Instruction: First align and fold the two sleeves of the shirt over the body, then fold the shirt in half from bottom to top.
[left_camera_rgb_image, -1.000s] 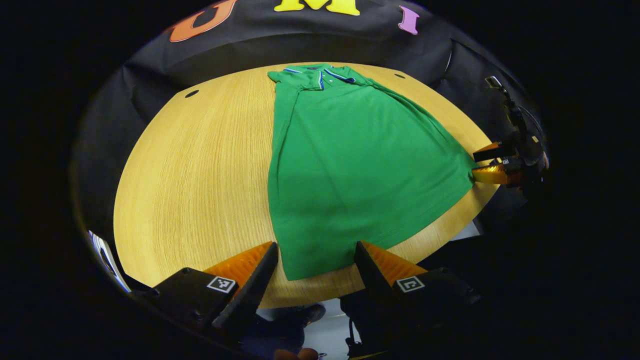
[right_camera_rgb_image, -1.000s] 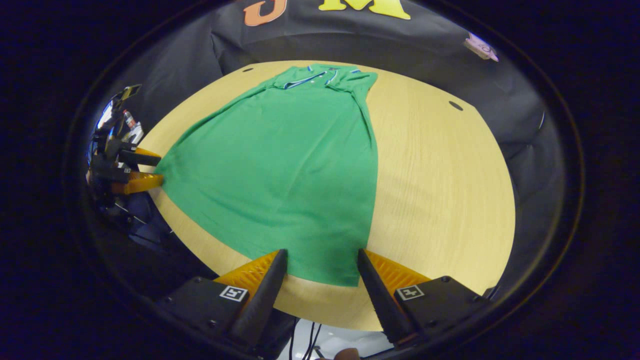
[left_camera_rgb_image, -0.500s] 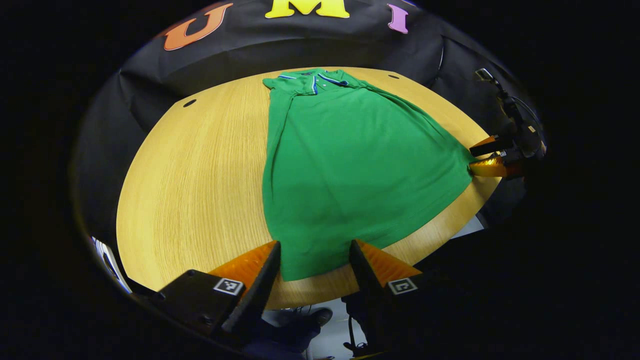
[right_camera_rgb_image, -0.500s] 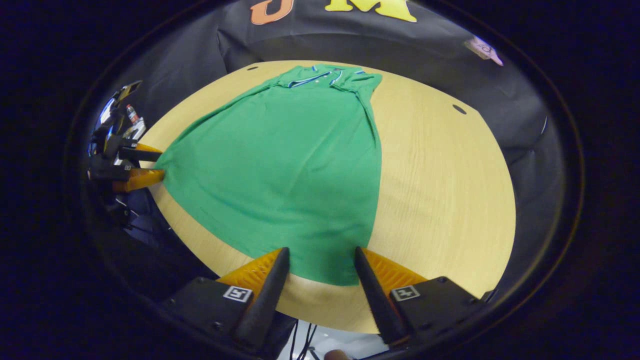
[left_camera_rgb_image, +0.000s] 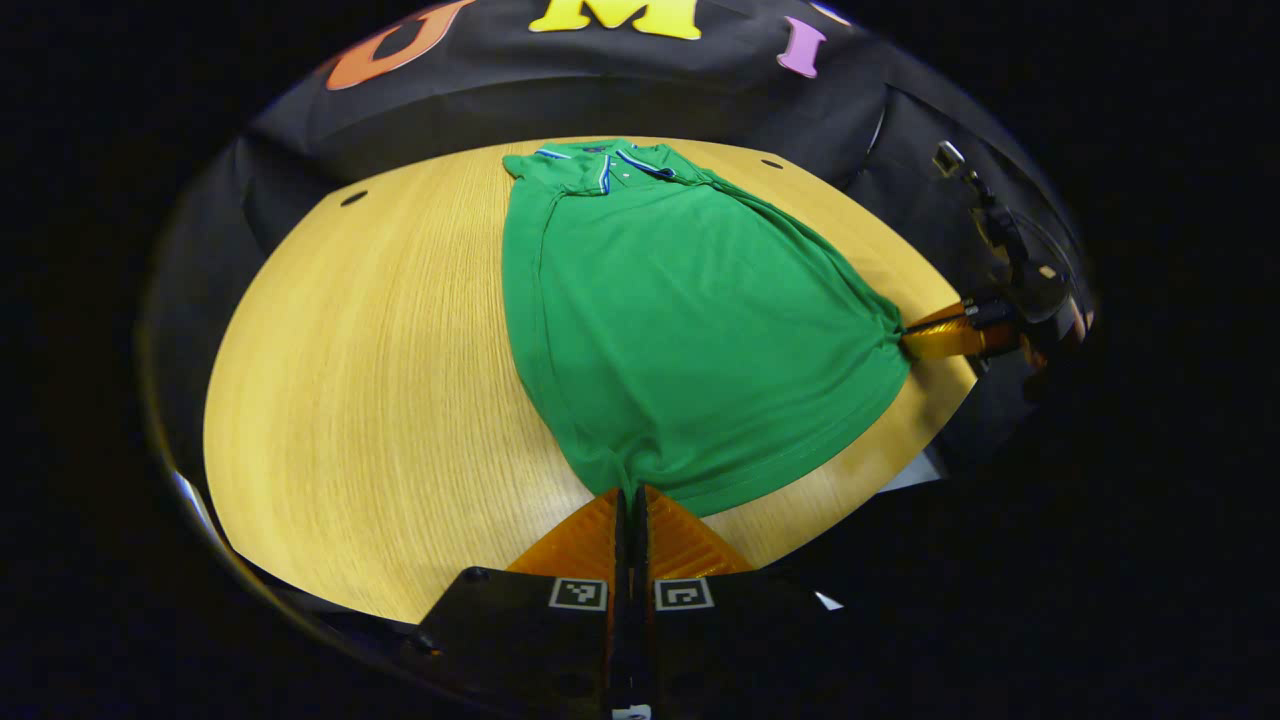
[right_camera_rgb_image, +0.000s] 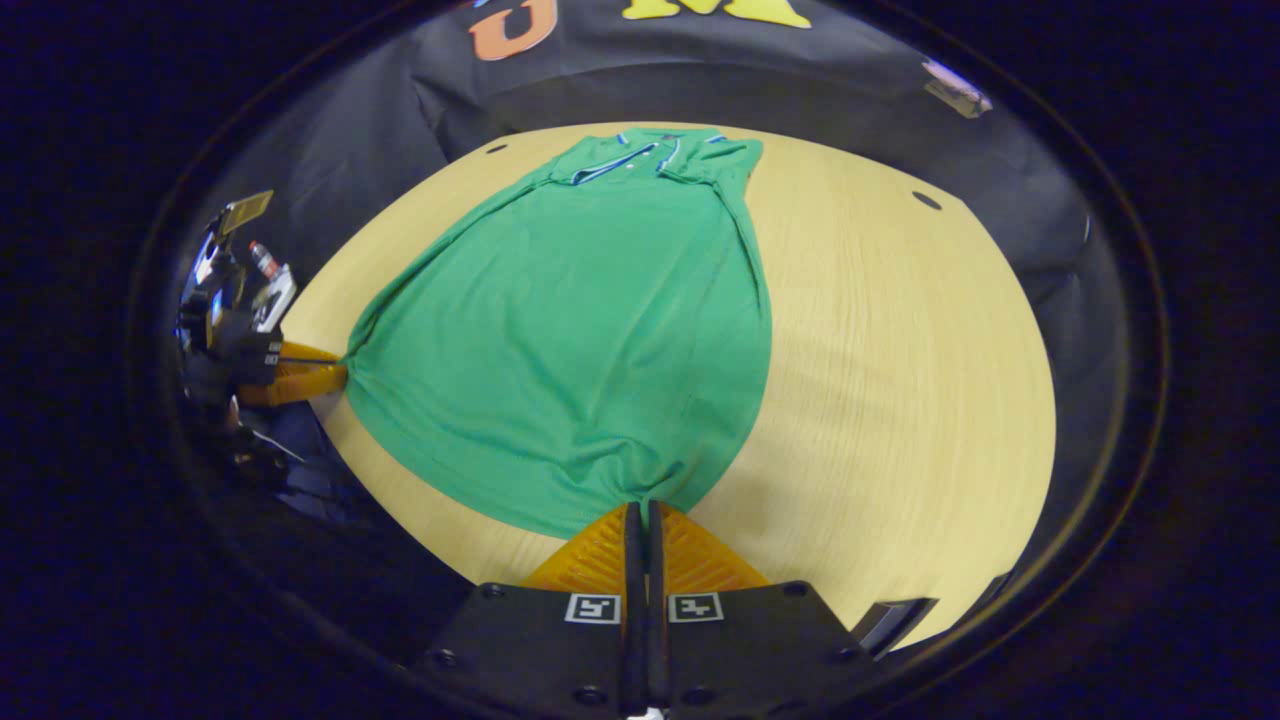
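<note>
A green polo shirt (left_camera_rgb_image: 680, 310) (right_camera_rgb_image: 590, 330) lies flat on the round wooden table (left_camera_rgb_image: 380, 370) (right_camera_rgb_image: 900, 360), collar at the far side, sleeves folded in over the body. My left gripper (left_camera_rgb_image: 632, 492) is shut on the hem's left corner, where the cloth puckers between its fingers. My right gripper (right_camera_rgb_image: 642, 504) is shut on the hem's right corner in the same way. In the left gripper view the right gripper (left_camera_rgb_image: 915, 335) pinches the far corner at the right. In the right gripper view the left gripper (right_camera_rgb_image: 335, 375) pinches the corner at the left.
The table's near edge runs just below both grippers, with the floor beyond it. Small dark holes (left_camera_rgb_image: 352, 198) (right_camera_rgb_image: 925, 200) mark the tabletop near its far rim. Bare wood lies on both sides of the shirt.
Both grippers went from open around the hem corners to shut on them. The cloth at each corner has bunched up and drawn inward.
</note>
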